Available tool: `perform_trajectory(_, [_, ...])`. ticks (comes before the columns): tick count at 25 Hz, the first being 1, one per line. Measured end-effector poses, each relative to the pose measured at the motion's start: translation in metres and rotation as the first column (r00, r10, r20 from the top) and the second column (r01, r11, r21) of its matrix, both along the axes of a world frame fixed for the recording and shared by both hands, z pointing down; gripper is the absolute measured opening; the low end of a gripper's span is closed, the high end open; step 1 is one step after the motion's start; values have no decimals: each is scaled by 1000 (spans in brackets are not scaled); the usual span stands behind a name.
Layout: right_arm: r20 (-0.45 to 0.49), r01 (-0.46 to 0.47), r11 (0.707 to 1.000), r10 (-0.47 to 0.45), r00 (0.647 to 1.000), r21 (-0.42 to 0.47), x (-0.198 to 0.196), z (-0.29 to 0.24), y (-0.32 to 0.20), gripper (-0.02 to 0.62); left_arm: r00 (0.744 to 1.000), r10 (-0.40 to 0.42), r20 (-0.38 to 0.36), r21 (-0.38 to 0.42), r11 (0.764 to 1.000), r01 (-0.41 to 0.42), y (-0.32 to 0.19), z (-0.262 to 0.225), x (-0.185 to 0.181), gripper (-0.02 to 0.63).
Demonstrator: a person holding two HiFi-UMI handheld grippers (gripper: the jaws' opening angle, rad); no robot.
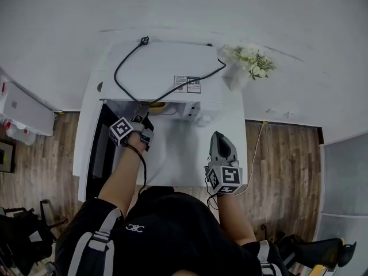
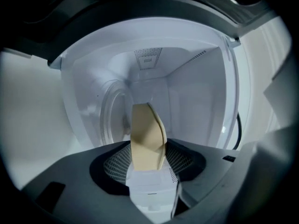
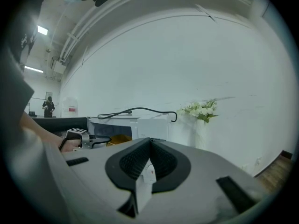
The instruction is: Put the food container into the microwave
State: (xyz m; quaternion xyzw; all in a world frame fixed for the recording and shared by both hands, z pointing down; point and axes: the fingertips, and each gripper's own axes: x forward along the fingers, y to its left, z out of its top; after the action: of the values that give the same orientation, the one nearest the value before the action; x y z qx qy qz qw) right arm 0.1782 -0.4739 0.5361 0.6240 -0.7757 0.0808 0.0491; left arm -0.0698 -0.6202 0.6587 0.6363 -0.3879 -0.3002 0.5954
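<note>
Finding: the left gripper (image 1: 144,119) points level into the open white microwave oven (image 1: 167,68), evidently to carry its load onto the glass turntable (image 2: 112,118). Its jaws are clamped on the tan plastic food container (image 2: 147,136), which stands between the fingers at the cavity mouth and is judged not yet set down. The right gripper (image 3: 148,146) waits outside, jaws closed and empty.

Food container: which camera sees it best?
The left gripper view: the food container fills the middle, pinched in the left tool. The head view and right gripper view catch only a tan sliver at the microwave opening.
</note>
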Motion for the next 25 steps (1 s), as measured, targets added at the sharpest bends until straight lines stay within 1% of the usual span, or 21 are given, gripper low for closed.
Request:
perform_trajectory(4, [-2,-6,1000,6,1000,-9,2,4,-2,6,995,38,93,1,999,-39,-4,7,2,236])
perform_trajectory(7, [-3,-8,1000,8,1000,-14,2,7,-3,6,987,35,157,-16,999,-32,-6,10,-1,238])
perform_trajectory(10, [-4,-5,1000,5,1000,-16,0,9,-2,5,963,28,268,-51,999,-14,-5,20,-8,244])
perform_trajectory(12, [-3,-6,1000,6,1000,-20,0,11,-1,6,935,23,355,-59,998,-2,-5,23,-13,250])
perform_trajectory(13, [-4,-6,1000,6,1000,-22,0,11,-1,6,912,22,411,-60,998,2,-5,24,-17,253])
perform_trajectory(14, [-5,-6,1000,6,1000,-23,-1,11,0,5,880,24,474,-59,998,4,-5,26,-21,256])
perform_trajectory(16, [-6,-5,1000,5,1000,-23,-1,12,0,6,801,35,598,-62,998,2,-5,28,-29,267])
perform_trajectory(18, [-4,-4,1000,3,1000,-25,-2,12,2,6,725,42,687,-61,998,1,-4,27,-35,273])
perform_trajectory(19, [-2,-2,1000,2,1000,-23,-2,12,2,6,695,41,718,-57,998,0,-4,25,-37,278])
perform_trajectory(21, [-2,0,1000,0,1000,-20,-2,11,3,6,643,35,765,-41,999,-6,-3,21,-38,284])
perform_trajectory(25, [4,6,1000,-6,1000,-15,-3,9,4,5,560,0,829,19,999,-29,-1,6,-36,282])
